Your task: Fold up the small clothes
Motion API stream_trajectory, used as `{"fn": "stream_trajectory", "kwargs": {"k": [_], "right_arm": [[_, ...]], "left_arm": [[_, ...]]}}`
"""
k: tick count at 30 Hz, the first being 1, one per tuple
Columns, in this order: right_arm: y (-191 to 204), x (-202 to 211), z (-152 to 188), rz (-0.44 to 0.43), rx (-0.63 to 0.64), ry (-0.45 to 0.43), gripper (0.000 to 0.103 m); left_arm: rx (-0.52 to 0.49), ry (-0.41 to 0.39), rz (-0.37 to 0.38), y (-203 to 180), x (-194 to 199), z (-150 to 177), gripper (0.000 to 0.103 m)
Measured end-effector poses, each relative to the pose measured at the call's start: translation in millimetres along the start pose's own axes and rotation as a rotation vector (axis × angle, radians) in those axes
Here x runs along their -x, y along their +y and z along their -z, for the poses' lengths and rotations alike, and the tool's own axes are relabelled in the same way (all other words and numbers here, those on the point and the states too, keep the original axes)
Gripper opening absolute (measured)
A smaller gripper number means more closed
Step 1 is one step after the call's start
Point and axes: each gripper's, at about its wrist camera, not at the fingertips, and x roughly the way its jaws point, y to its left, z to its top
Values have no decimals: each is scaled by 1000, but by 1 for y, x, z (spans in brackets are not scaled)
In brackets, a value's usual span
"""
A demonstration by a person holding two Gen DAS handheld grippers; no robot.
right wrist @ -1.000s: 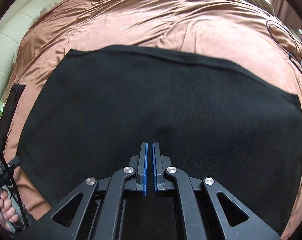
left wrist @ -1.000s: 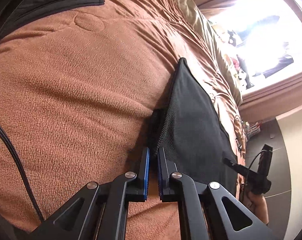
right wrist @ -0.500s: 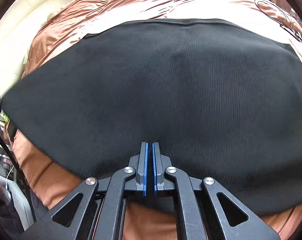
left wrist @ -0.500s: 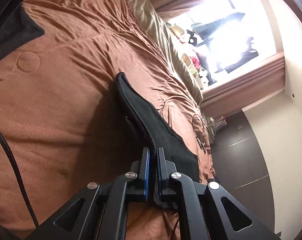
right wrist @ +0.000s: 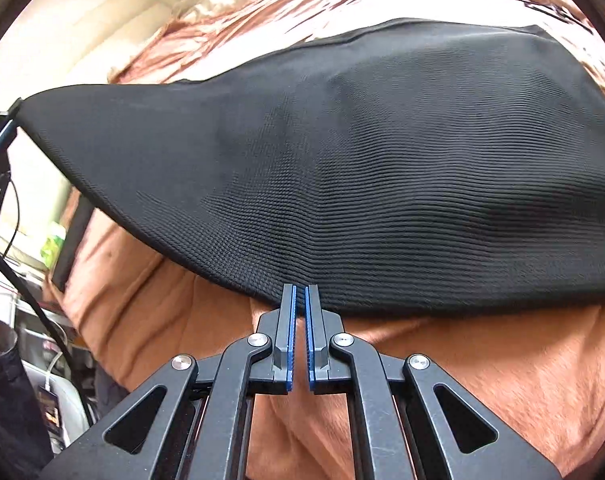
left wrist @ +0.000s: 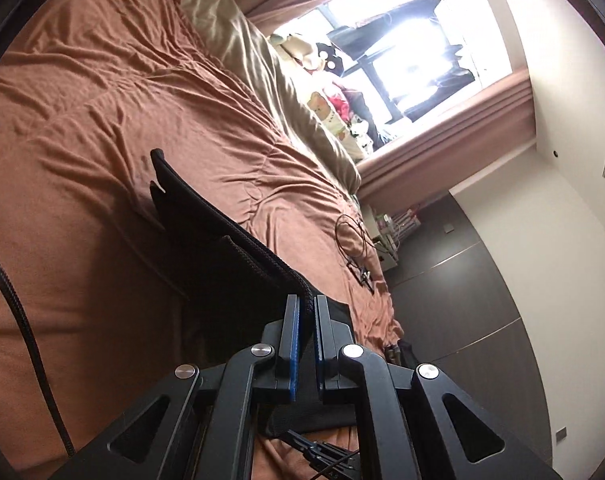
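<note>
- We see one black garment (right wrist: pixel 382 168), a ribbed knit with fine horizontal ridges across its whole surface and a narrow seam line running near its far edge.
- It hangs lifted above the bed (right wrist: pixel 482 380), stretched between our two claws, its near hem bowing in a long curve and its far edge lying toward the rumpled brown bedspread.
- The cloth billows unevenly, with soft bulges and darker hollows across the middle.
- Our right claw (right wrist: pixel 300 300) is closed on the near hem at its lowest point; the blue pads pinch only the very edge of the fabric.
- Our left claw (left wrist: pixel 305 320) is likewise closed on the garment, and in the left wrist view the cloth (left wrist: pixel 222 256) runs edge-on away from the pads as a dark, corded rim rising off the bedspread (left wrist: pixel 102 100).
- In the right wrist view the left claw shows at the far left, holding the garment's pointed corner.
- A thin cable (left wrist: pixel 354 236) lies coiled on the bed beyond the garment, well apart from it.
- A beige pillow (left wrist: pixel 262 64) lies along the bed's far side, near the bright window (left wrist: pixel 406 40).
</note>
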Motion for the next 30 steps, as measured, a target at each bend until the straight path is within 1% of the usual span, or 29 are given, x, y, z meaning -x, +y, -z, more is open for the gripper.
{"fn": "stream_trajectory", "kwargs": {"k": [5,7,9,10,11,13,15,17,19,22,24,30], "right_arm": [[-17,29,6,-9,-23,-69,2],[-24,41,8,28,-32,-103,2],[-33,55,12,43,-43,-131,6],[-36,59,14,45,-50,-141,16],[-40,64,15,50,-57,-151,37],[-39,70,18,68,-59,-180,61],[-42,83,24,83,-52,-216,61],[-41,95,41,71,-50,-226,61],[-45,102,47,72,-50,-238,61],[-53,112,55,78,-56,-255,61],[-65,127,62,74,-70,-267,61],[-82,147,69,66,-111,-302,61]], "left_arm": [[-57,28,23,-34,-20,-2,6],[-74,39,32,-46,-28,-3,6],[-91,49,43,-59,-36,-3,6],[-99,53,47,-65,-39,-3,6],[-108,58,52,-72,-44,-3,6],[-118,69,64,-84,-52,-3,6],[-133,81,74,-96,-60,-3,6],[-146,92,83,-107,-69,-1,6],[-156,105,92,-116,-77,1,6],[-176,125,104,-132,-89,5,6],[-187,137,109,-141,-96,7,6],[-223,184,120,-169,-122,20,6]]}}
